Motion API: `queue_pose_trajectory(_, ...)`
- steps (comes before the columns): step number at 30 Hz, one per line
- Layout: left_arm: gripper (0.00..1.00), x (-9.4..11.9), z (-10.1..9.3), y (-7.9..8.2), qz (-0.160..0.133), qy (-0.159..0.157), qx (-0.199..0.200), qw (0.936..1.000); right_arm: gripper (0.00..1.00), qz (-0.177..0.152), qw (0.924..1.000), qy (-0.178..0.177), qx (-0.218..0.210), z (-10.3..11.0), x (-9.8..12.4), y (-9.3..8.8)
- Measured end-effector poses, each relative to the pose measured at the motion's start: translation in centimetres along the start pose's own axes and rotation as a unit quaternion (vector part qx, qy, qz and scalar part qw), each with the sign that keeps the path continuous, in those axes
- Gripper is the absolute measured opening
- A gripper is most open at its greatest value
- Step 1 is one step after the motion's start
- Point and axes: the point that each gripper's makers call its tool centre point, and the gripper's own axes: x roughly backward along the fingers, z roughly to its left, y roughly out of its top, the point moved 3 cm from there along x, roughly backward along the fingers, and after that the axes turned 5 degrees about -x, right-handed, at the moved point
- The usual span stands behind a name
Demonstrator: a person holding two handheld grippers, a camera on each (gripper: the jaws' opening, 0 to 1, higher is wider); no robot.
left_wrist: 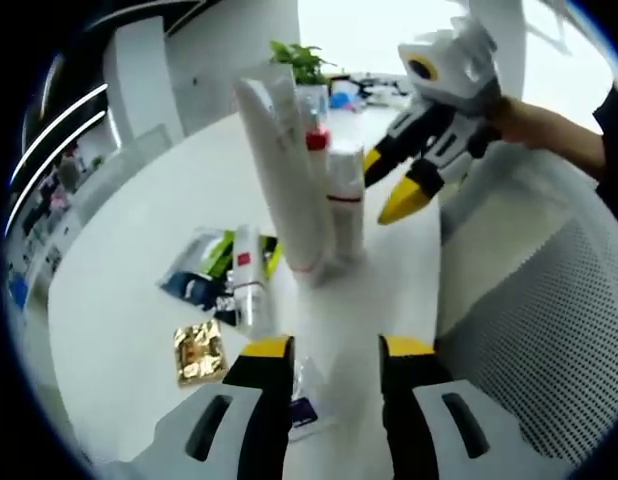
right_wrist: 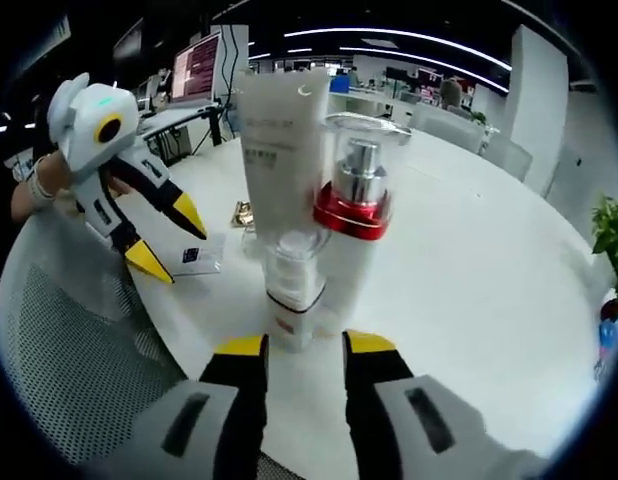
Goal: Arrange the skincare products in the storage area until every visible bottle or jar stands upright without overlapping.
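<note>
Standing group: a tall white tube [left_wrist: 285, 170] stands cap-down on the round white table [left_wrist: 129, 240], touching a pump bottle with a red collar [right_wrist: 354, 215]; a smaller white bottle [right_wrist: 294, 300] stands just in front of them in the right gripper view
Overlap: the three are packed tight, and whether the tube leans on its neighbour cannot be told
Lying items: a small bottle with a red label [left_wrist: 247, 280] lies on its side near the base of the group, over a dark and green sachet [left_wrist: 199, 265]; a gold foil packet [left_wrist: 199, 350] and a small card [left_wrist: 304, 412] lie flat close to the left gripper
Left gripper [left_wrist: 334, 350]: low over the table, jaws apart at a moderate gap, nothing between them, pointing at the standing group
Right gripper [right_wrist: 304, 348]: jaws parted narrowly and empty, tips just short of the smaller white bottle
Right gripper, seen from the left gripper view: held above the table beside the group, jaws parted
Done, as a judgement: most of the containers are upright
Left: the lying bottle likely needs raising, and the crowded group may need spacing
Progress: well along, not finished
</note>
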Motion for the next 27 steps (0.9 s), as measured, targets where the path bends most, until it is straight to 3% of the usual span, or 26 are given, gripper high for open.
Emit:
queue_pose_trajectory(10, 0.47, 1.2, 2.8, 0.6, -0.038, 0.066, 0.044, 0.9961, 0.56, -0.022, 0.9997, -0.008, -0.004, -0.1, 0.0, 0.6)
queue_pose_trajectory(15, 0.55, 1.4, 3.2, 0.8, -0.043, 0.077, 0.033, 0.9955, 0.66, -0.03, 0.9994, -0.013, -0.01, -0.3, 0.0, 0.8)
queue_pose_trajectory(18, 0.6, 1.4, 3.3, 0.7, -0.048, 0.069, 0.056, 0.9949, 0.7, -0.039, 0.999, -0.015, -0.013, -0.5, 0.1, 1.2)
queue_pose_trajectory(27, 0.73, 1.6, 3.9, 0.8, -0.058, 0.08, 0.069, 0.9927, 0.85, -0.055, 0.9981, -0.02, -0.016, -0.7, 0.1, 1.9)
